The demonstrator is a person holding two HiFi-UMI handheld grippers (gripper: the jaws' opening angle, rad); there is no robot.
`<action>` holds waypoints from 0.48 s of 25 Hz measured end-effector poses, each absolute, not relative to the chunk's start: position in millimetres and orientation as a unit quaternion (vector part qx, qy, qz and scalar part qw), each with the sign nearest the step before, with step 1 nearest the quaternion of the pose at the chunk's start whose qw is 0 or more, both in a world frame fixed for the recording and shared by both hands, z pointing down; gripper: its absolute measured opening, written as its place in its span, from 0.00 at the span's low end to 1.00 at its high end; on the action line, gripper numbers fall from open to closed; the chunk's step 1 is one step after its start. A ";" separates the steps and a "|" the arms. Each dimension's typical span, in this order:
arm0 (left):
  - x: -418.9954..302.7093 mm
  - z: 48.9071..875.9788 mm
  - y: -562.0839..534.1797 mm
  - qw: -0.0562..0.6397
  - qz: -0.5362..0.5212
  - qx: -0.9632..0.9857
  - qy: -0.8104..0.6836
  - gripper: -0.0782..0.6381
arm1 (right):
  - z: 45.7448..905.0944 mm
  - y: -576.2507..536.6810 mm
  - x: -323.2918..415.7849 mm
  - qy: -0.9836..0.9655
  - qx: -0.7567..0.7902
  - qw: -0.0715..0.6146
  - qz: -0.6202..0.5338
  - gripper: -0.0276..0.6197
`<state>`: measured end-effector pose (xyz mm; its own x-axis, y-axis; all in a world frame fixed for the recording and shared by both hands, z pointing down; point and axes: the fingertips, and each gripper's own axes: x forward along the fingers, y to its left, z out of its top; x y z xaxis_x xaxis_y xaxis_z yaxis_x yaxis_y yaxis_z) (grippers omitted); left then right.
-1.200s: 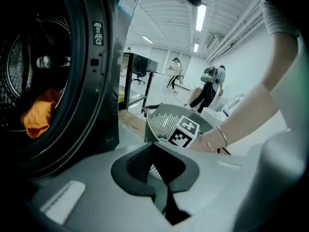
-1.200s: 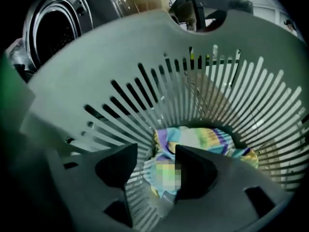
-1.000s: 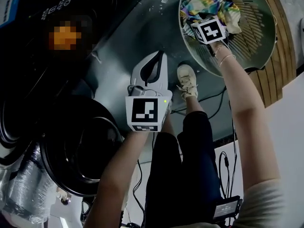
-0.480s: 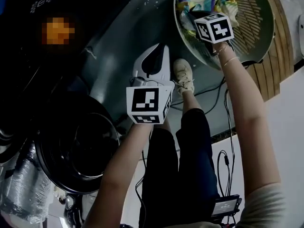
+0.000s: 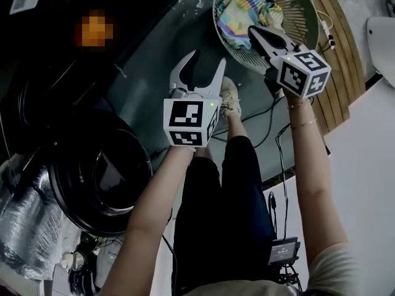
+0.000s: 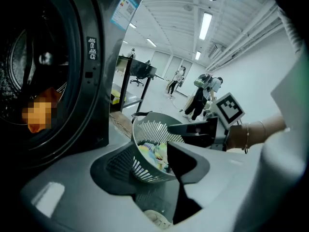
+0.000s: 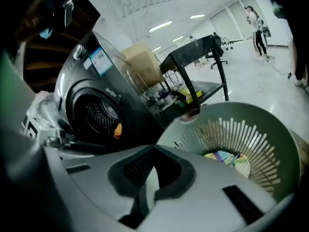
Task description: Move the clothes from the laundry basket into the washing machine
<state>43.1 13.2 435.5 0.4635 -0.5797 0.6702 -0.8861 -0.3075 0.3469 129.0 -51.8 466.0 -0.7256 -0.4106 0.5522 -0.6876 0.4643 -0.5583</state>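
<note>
At one o'clock, holds the right gripper (image 5: 254, 32) clenched shut over the basket (image 5: 308, 17), striped clothes (image 5: 241, 17) lying inside (bright, crumpled). Holds the left gripper (image 5: 208, 57) near twelve, jaws just opened apart, nothing between them, washing machine (image 5: 62, 73) at nine.

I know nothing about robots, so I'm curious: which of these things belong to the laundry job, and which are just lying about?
Part of the job: laundry basket, colourful clothes inside it, washing machine, left claw, right claw.

Just lying about: floor cables, wooden slats, black table.
</note>
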 end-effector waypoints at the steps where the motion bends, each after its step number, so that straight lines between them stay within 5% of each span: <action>1: 44.4 427.1 14.2 0.350 0.215 0.783 -0.467 0.39 | 443.7 -49.3 126.2 -0.844 0.325 0.156 0.396 0.05; 7: 40.6 396.3 38.0 0.332 0.206 0.795 -0.463 0.41 | 425.7 -29.4 132.2 -0.849 0.347 0.237 0.319 0.05; 12: 29.4 408.0 47.7 0.340 0.206 0.786 -0.473 0.40 | 495.1 -31.8 124.4 -0.827 0.313 0.313 0.347 0.27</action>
<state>29.4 47.7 408.0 0.4671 -0.6042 0.6455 -0.8842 -0.3200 0.3403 124.4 -31.8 495.1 -0.6080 -0.3009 0.7347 -0.7351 0.5631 -0.3776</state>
